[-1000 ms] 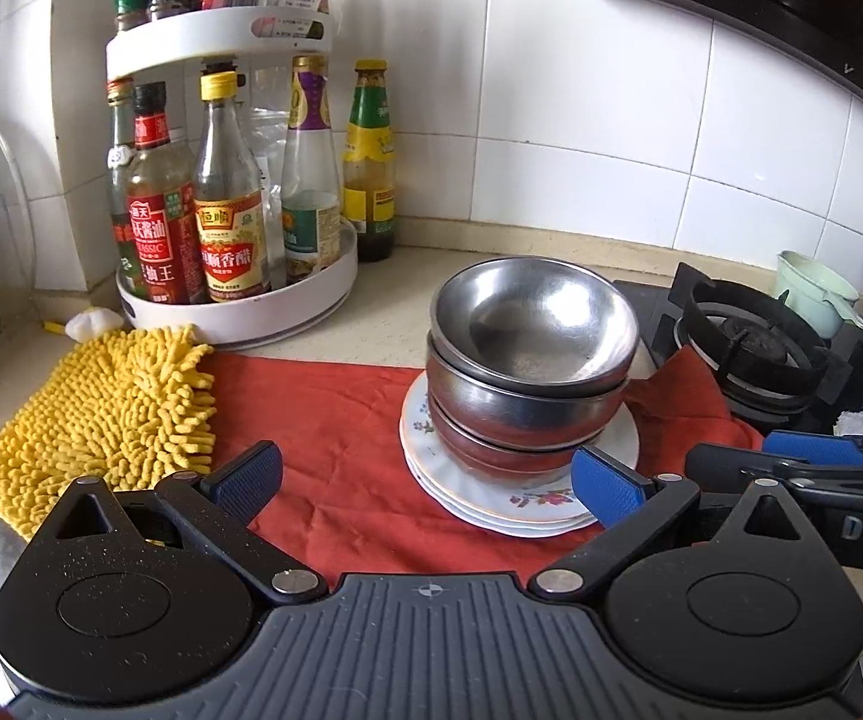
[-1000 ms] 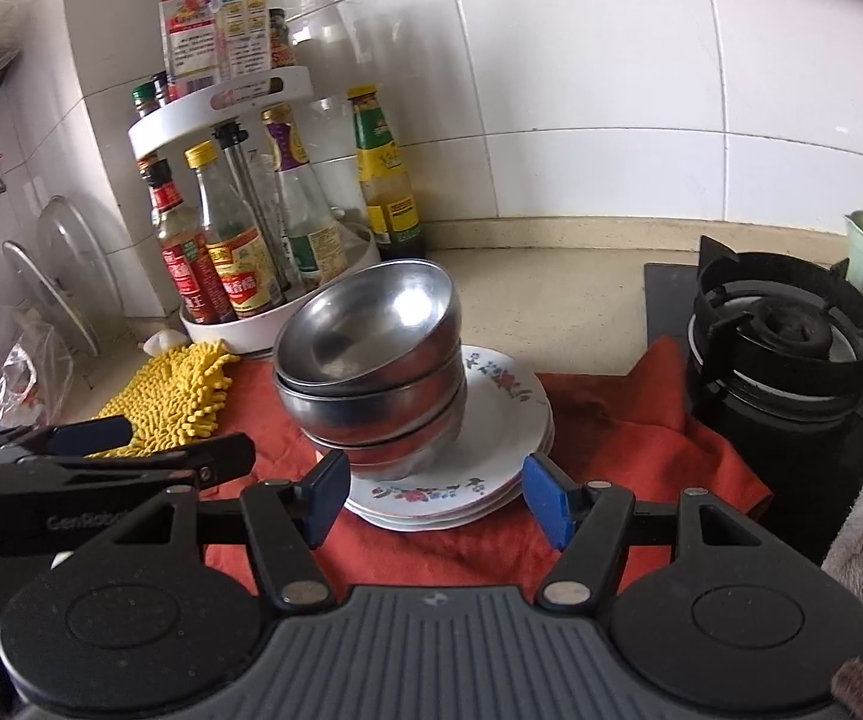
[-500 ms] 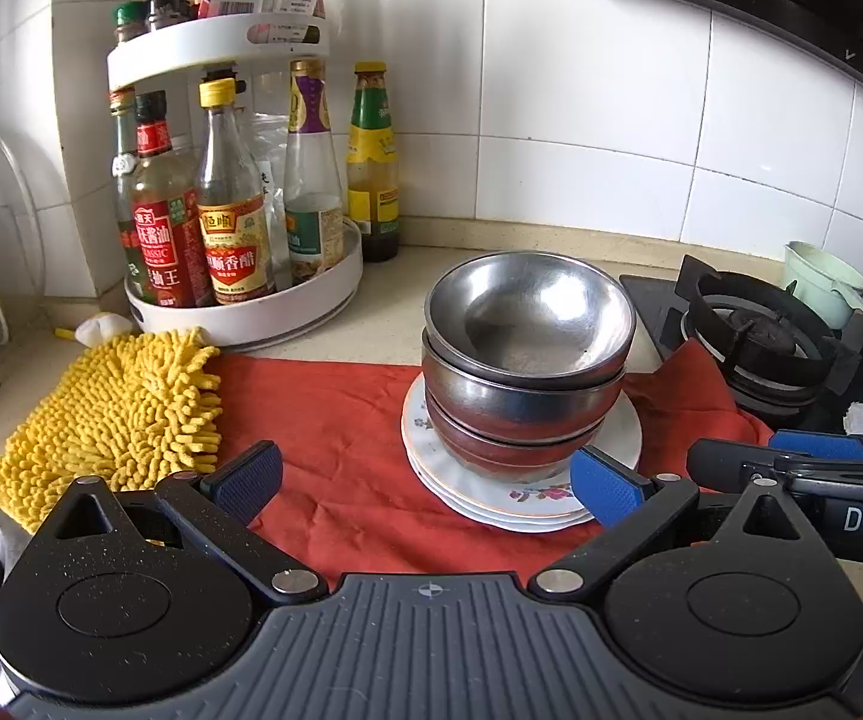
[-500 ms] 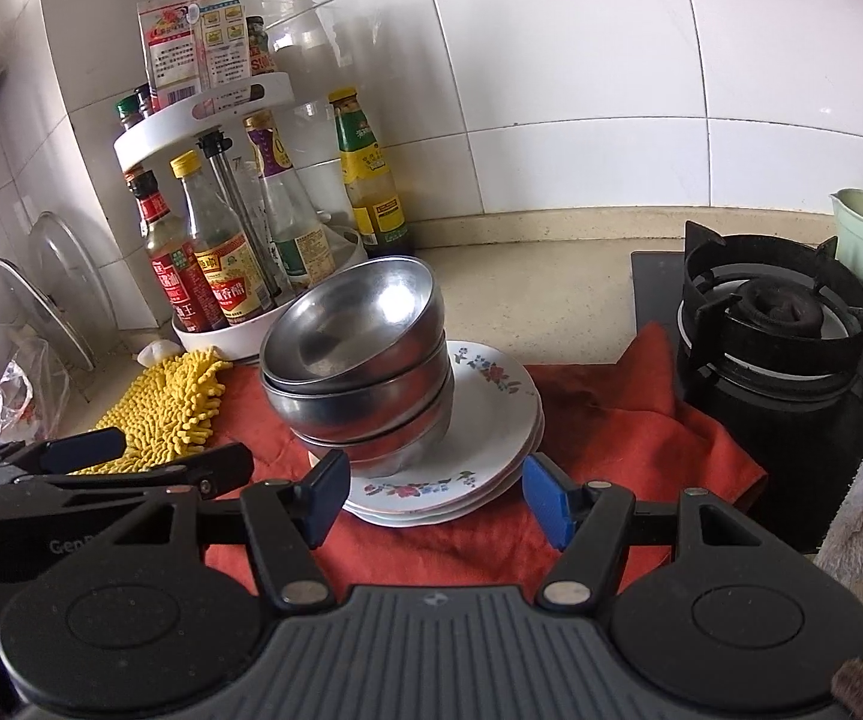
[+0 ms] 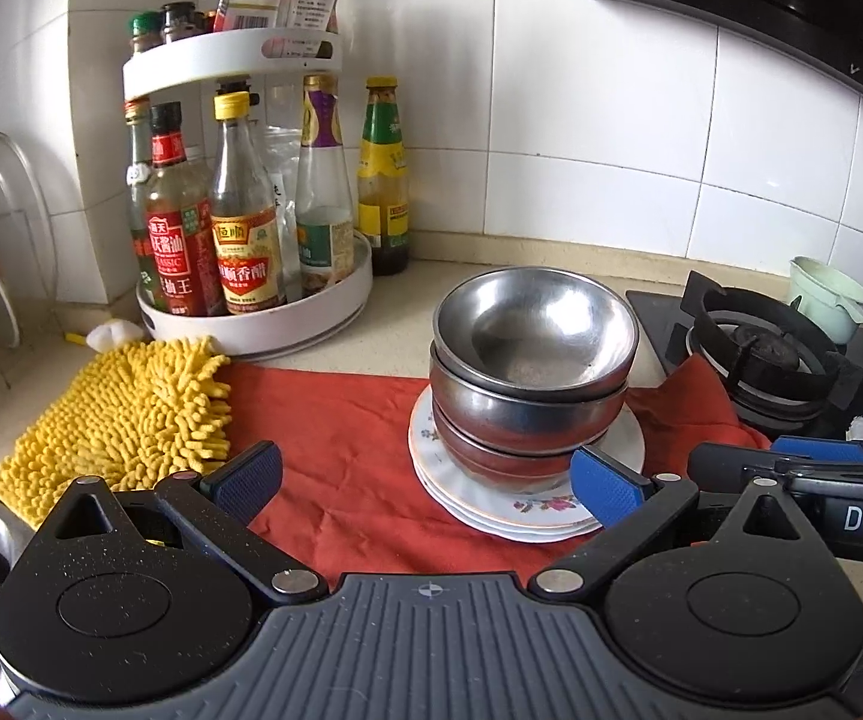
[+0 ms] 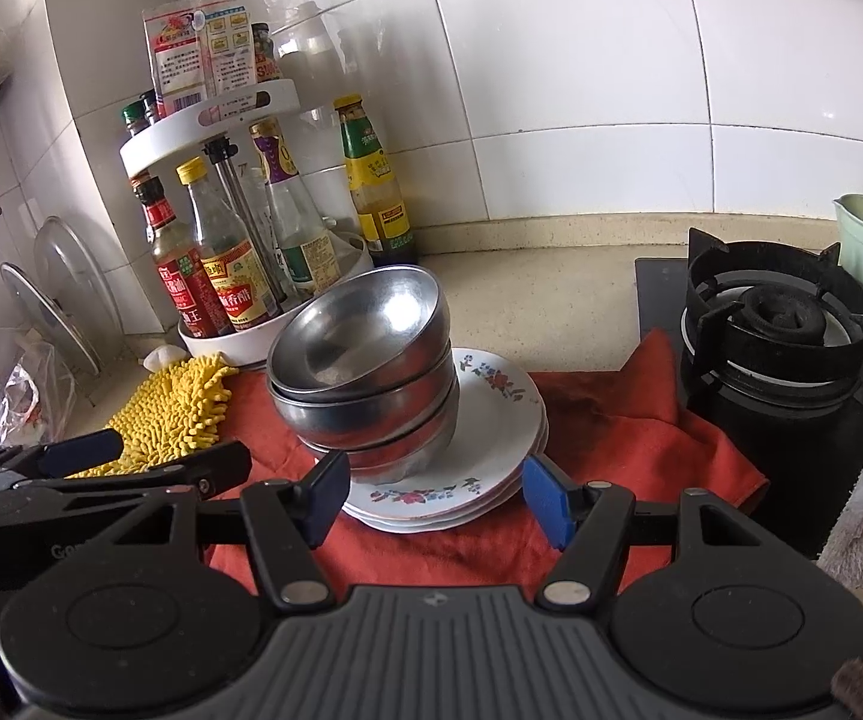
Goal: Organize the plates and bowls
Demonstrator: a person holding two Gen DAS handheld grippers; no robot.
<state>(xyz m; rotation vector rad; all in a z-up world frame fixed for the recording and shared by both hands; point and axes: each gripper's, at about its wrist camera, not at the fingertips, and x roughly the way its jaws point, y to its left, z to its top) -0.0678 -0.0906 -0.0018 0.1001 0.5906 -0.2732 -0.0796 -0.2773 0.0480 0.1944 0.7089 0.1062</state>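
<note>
**A:** Start at the tools. How do they stand?

**B:** The right gripper (image 6: 434, 501) has its blue pads apart with nothing between them. It points down at the near rim of the plates (image 6: 494, 414), just short of that rim. The left gripper (image 5: 425, 477) is spread wide too, also empty. Its right pad sits in front of the near edge of the plates; whether it touches them I cannot tell.

**A:** And the dishes themselves?

**B:** Take the red cloth (image 5: 335, 420) as the landmark. The plates lie stacked on its middle, and the steel bowls (image 5: 533, 354) are nested on top of them, leaning a little toward the bottle rack (image 5: 251, 312) behind the cloth's left end. From the right gripper the stack lies straight ahead. From the left gripper it lies ahead and to the right. So I judge the right one better lined up.

**A:** Any long axis to mind?

**B:** None; everything is round, so only the rim matters.

**A:** Writing?

**B:** "DAS" on the right tool's side in the left view. "Ge" on the left tool in the right view. One red bottle label reads "CLASSIC" above Chinese characters. The other labels are Chinese print too small to be sure of.
</note>
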